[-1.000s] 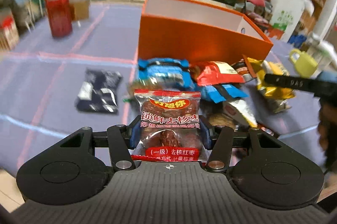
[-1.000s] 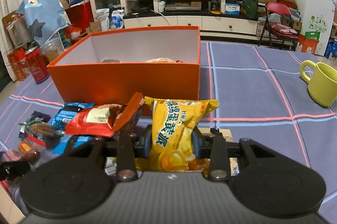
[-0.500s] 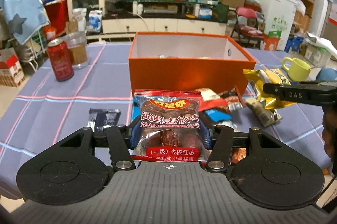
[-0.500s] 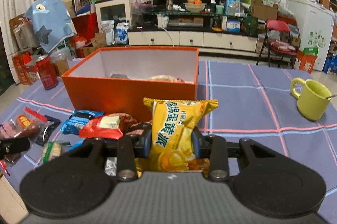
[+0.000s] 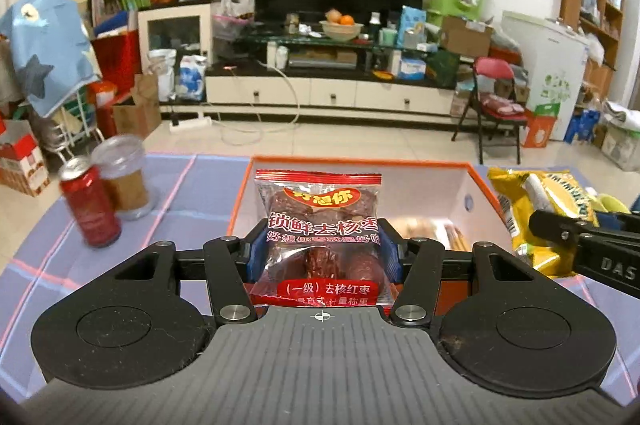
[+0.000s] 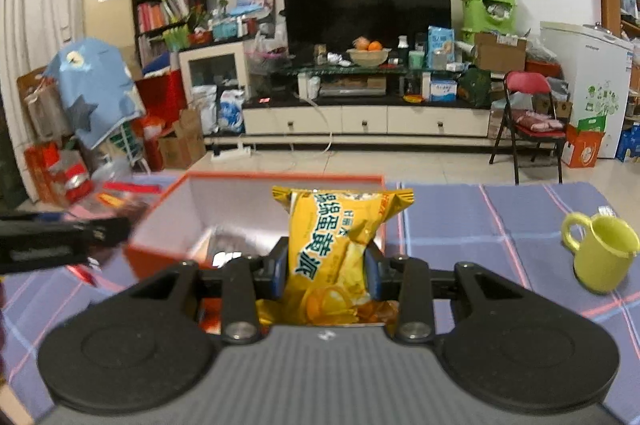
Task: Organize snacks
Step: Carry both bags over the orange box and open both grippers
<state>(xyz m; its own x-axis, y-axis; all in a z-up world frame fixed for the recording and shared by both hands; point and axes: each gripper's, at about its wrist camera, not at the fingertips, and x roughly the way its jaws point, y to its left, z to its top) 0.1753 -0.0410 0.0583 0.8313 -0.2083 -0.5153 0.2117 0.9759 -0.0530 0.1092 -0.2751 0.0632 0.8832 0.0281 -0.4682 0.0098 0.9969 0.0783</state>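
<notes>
My left gripper (image 5: 320, 251) is shut on a red packet of dried dates (image 5: 318, 237), held upright in front of the orange box (image 5: 478, 181). My right gripper (image 6: 326, 271) is shut on a yellow egg-yolk pie packet (image 6: 332, 245), held upright over the near wall of the same orange box (image 6: 160, 201). The box is open, white inside, with a few snacks (image 5: 424, 229) lying on its floor. In the left wrist view the right gripper (image 5: 560, 225) and its yellow packet (image 5: 536, 209) show at the right edge. In the right wrist view the left gripper (image 6: 96, 231) shows blurred at the left.
A red can (image 5: 90, 201) and a clear lidded jar (image 5: 124, 181) stand on the blue checked tablecloth (image 5: 192, 193) left of the box. A yellow-green mug (image 6: 602, 253) sits to the right. Behind the table lie a TV stand, shelves and a red folding chair.
Both grippers have risen with their packets and come closer to the orange box. The pile of loose snacks on the cloth has dropped out of both views, and the box's inside now shows.
</notes>
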